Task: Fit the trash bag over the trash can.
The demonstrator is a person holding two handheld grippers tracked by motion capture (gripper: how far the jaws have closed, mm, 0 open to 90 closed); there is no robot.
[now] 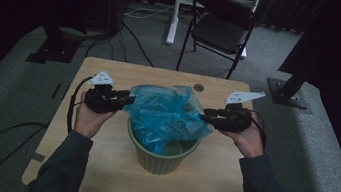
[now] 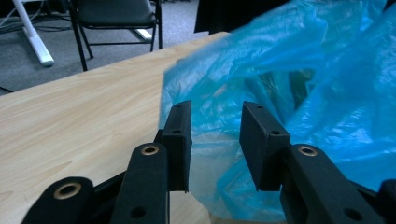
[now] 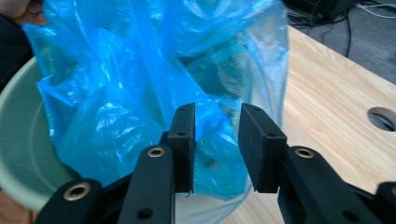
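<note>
Bag: blue plastic bag (image 1: 166, 113) sits bunched up in the green bin (image 1: 159, 160) at the middle of the wooden table (image 1: 101, 142), its top standing crumpled above the rim.
Feel: looks thin, light and floppy, probably slippery too; it should crease and slide rather than resist.
Left gripper (image 1: 127, 99): jaws apart, bag edge lying between them, not yet pinched.
Right gripper (image 1: 204, 114): jaws apart as well, film in the gap on the opposite side.
Where to grip: I'd take the loose upper edge on each side, well into the film, so it doesn't slip out.
</note>
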